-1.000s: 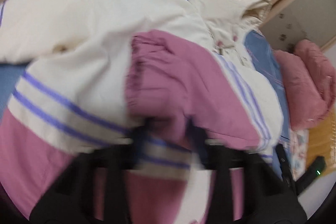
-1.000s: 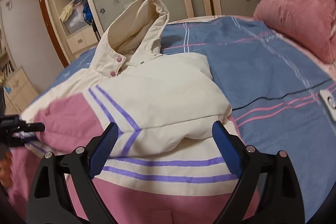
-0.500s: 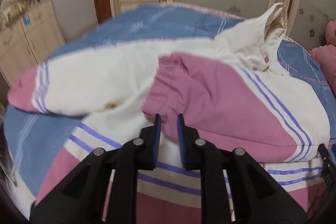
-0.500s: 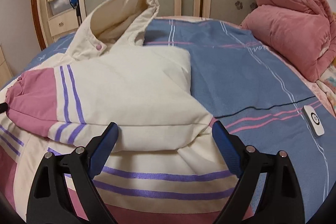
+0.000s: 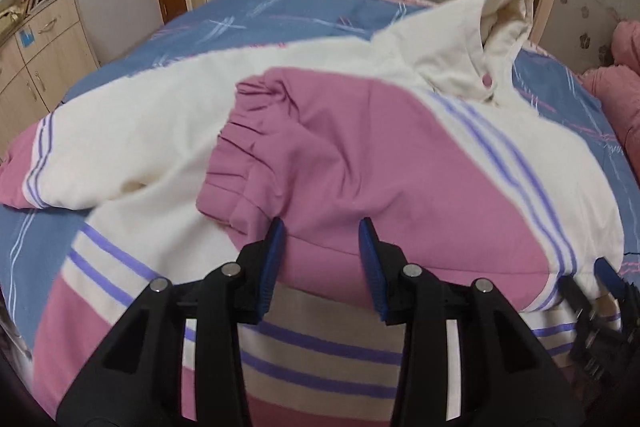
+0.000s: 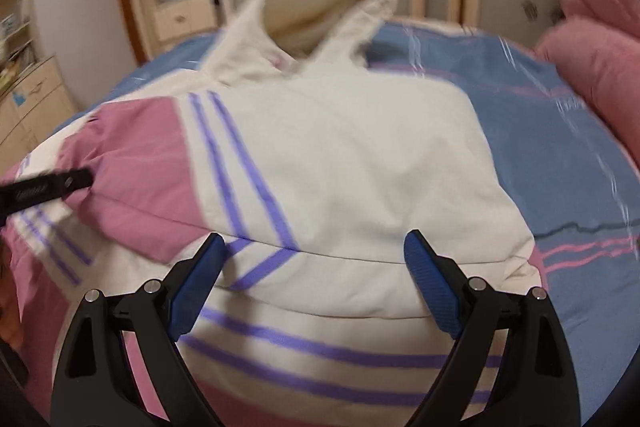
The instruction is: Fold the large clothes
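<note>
hooded jacket [image 5: 400,163] spread on bed [image 5: 256,15], one sleeve folded across chest | padded, soft, bulky, likely springs back; grab cuff or hem | left gripper [image 5: 322,247] jaws opening, sleeve released | right gripper [image 6: 316,267] spread wide, empty

Hardly anything could be read. In the right wrist view, the black finger of the left claw [image 6: 46,187], lying against the pink sleeve cuff [image 6: 120,163] of the jacket [image 6: 340,179], carried a short line of pale lettering, too blurred to make out. On the wooden cabinet [image 5: 44,55] left of the bed [image 5: 280,11] was a small blue sticker [image 5: 27,37], its marking illegible. The jacket itself showed only purple stripes, no wording.
</note>
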`<state>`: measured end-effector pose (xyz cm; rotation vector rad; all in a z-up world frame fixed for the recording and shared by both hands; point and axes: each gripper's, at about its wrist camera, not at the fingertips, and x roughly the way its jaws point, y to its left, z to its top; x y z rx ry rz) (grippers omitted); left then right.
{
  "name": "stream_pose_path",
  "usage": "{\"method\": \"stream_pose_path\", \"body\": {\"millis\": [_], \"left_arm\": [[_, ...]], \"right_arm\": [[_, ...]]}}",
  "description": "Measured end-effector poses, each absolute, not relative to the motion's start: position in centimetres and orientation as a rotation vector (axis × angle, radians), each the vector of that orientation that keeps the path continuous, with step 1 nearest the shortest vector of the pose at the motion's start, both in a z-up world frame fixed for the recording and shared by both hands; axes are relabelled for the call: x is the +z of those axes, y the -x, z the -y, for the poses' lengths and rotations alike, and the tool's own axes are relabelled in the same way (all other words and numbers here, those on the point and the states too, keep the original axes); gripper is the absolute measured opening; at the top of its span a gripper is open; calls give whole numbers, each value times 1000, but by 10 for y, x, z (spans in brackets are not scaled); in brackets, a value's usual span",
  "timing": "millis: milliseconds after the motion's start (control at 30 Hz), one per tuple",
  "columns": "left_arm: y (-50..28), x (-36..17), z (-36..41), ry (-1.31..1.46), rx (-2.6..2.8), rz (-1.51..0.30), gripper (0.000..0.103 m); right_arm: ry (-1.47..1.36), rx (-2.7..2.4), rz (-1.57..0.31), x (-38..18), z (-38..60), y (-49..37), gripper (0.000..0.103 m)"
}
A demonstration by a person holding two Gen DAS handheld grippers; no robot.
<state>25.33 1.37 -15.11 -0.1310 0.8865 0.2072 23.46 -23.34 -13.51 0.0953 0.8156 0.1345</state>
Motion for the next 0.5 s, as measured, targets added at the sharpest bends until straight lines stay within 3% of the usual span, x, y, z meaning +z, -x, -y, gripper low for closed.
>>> {"method": "stream_pose_path", "body": {"millis": [67,167,267,400,500], "left_arm": [[-255,-154,-3,129,183,-893,39],[-261,-154,17,87,199,-897,50],[-261,-153,26,49,207,-890,54],[-259,-157,24,36,205,-893,55],[-260,-162,18,42,208,-908,56]], "right_arm": [[-140,-41,-813,-134,261,-240,90],[-204,-249,-851,-132,301,-240,94],[-342,-155,-821,-119,316,-232,94],[-228,-3,-708,-75,288,-247,94],[-205,223,-841,-87,261,-280,94]]}}
